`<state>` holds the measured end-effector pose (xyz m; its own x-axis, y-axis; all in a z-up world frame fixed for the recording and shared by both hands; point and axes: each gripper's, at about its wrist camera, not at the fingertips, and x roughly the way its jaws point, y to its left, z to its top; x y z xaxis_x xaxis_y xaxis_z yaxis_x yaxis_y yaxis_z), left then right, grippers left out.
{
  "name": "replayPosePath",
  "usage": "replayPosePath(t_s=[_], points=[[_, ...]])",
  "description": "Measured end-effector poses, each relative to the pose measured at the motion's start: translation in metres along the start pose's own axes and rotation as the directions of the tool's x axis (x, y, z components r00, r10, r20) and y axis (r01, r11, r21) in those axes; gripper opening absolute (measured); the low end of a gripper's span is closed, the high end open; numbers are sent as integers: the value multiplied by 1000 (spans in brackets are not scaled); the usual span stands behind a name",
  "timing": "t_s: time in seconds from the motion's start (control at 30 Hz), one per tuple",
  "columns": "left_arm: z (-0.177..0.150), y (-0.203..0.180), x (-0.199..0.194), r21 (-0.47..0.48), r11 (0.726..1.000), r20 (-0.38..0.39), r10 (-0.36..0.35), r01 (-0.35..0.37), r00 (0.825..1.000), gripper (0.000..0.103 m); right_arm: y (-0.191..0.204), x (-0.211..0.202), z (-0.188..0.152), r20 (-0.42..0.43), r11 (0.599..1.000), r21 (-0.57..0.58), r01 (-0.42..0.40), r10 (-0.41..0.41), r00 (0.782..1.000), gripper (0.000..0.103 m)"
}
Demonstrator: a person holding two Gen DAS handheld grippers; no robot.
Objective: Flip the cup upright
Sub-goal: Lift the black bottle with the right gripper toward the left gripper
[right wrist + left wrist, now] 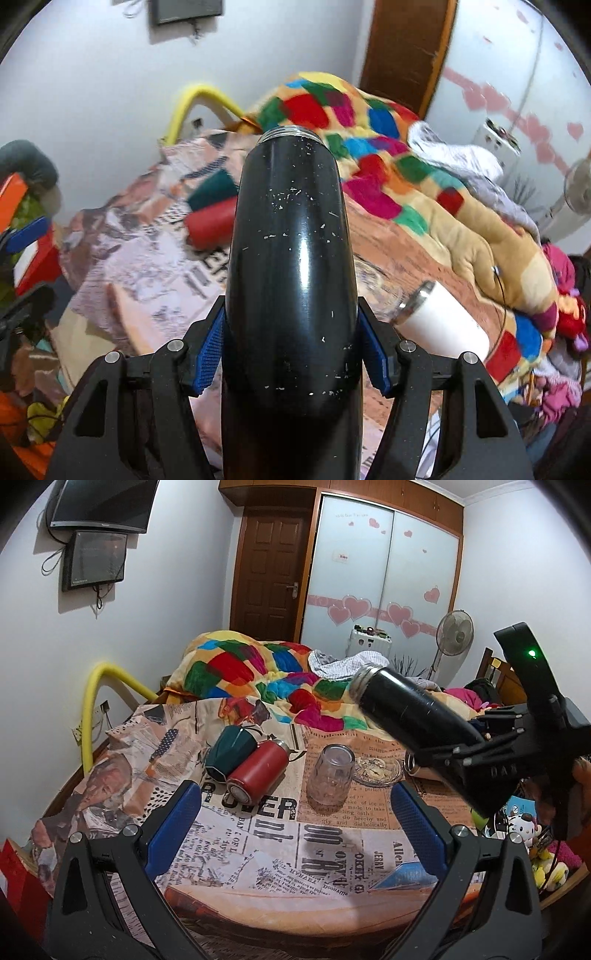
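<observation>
**Black flask held aloft, four more vessels below**

While the right gripper (291, 354) clamps its two blue fingers (208, 354) on the lower body of the black flask (413, 709), that cup hangs tilted in the air above the newspaper-print cloth (258, 845), its threaded steel mouth pointing up and away toward the patchwork blanket (258, 672). The left gripper (295, 827) hovers low over the cloth with its two fingers spread wide, gripping nothing. On the cloth I count four other vessels: one green cup (229, 749) and one red flask (258, 771) lying on their sides, touching; one clear glass (332, 775) standing mouth-down; one white tumbler (447, 328) on its side. A single glass dish (380, 771) sits just beside the clear glass.
</observation>
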<state>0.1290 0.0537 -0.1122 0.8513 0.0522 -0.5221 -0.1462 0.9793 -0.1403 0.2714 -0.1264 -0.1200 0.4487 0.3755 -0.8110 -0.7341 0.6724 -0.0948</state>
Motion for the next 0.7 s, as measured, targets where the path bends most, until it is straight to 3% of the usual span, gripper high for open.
replayPosePath(t_s=[0.33, 0.53, 0.7], points=[[-10, 8, 1, -5, 1000, -33, 30, -30, 999, 103, 50, 66, -30, -114, 991, -79, -113, 103, 988, 61], [-20, 16, 15, -19, 999, -78, 48, -50, 996, 103, 52, 119, -51, -210, 988, -72, -137, 119, 970, 61], [-29, 24, 30, -35, 998, -123, 55, -59, 991, 103, 53, 138, -63, -246, 990, -66, -122, 102, 964, 61]])
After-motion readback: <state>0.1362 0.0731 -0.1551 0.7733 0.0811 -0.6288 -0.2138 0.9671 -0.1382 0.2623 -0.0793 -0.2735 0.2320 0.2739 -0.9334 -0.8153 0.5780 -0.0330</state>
